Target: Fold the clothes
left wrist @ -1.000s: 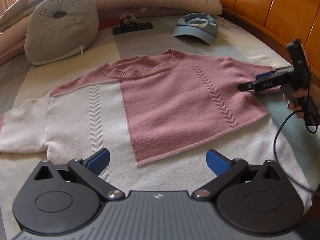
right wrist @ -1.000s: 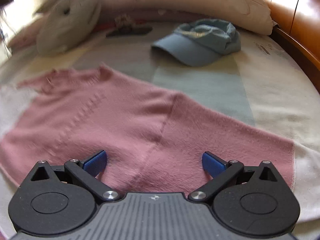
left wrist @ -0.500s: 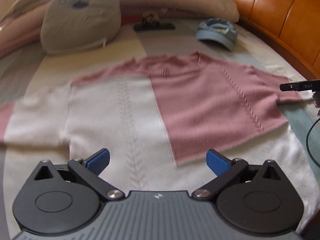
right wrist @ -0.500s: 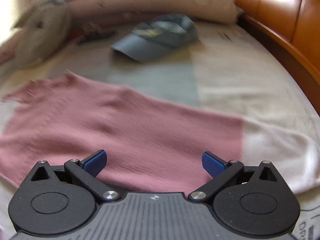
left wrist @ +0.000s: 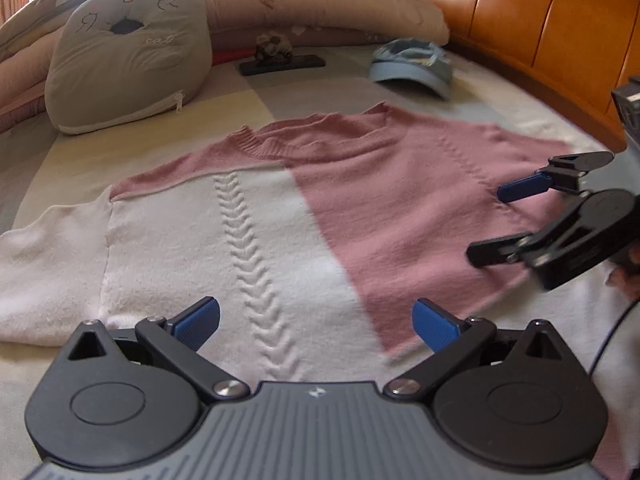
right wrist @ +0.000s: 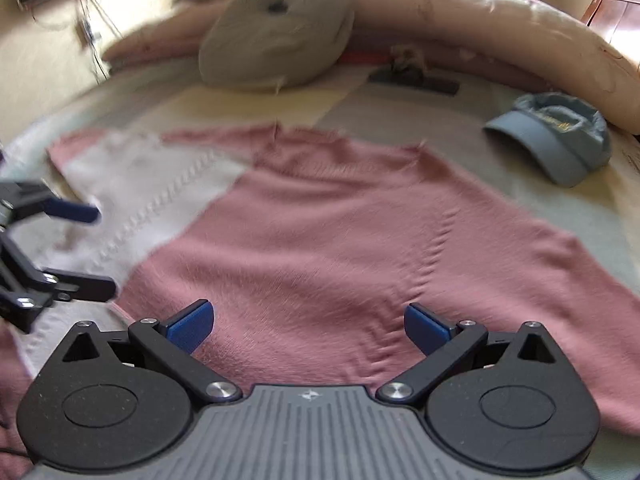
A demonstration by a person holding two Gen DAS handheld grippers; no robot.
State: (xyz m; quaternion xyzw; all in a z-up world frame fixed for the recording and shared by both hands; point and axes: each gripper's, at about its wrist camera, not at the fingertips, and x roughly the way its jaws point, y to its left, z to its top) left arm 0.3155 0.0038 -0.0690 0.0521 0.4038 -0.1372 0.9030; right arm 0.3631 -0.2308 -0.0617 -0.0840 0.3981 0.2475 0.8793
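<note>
Left hand-held gripper (left wrist: 316, 322) fingers spread wide, nothing between them, sitting bottom centre of the left wrist view over the sweater's (left wrist: 280, 216) lower hem, roughly where the cable-knit column in the white panel runs down. Right hand-held gripper (right wrist: 308, 326) also spread wide and empty, bottom centre of its own view, over the pink half of the sweater near the hem; whether either one touches the knit, can't tell. Each shows in the other's camera: the right one enters from the right edge of the left wrist view, blue pads apart, over the pink panel's right side, with a bit of a hand behind it at the frame edge; the left one enters at the left edge of the right wrist view, over the white panel. Sweater lies flat and face-up on the bed (left wrist: 132, 148), unfolded, collar toward the top of frame, white half frame-left and pink half frame-right in the left wrist view, white sleeve stretched out to the left edge. Beyond the collar: grey cat cushion (left wrist: 128, 56) upper left, blue cap (left wrist: 412, 68) upper right of centre, small dark flat object (left wrist: 282, 66) between them, long pale pillow (left wrist: 332, 8) across the top, wooden headboard (left wrist: 540, 20) upper right. Right wrist view is motion-blurred.
</note>
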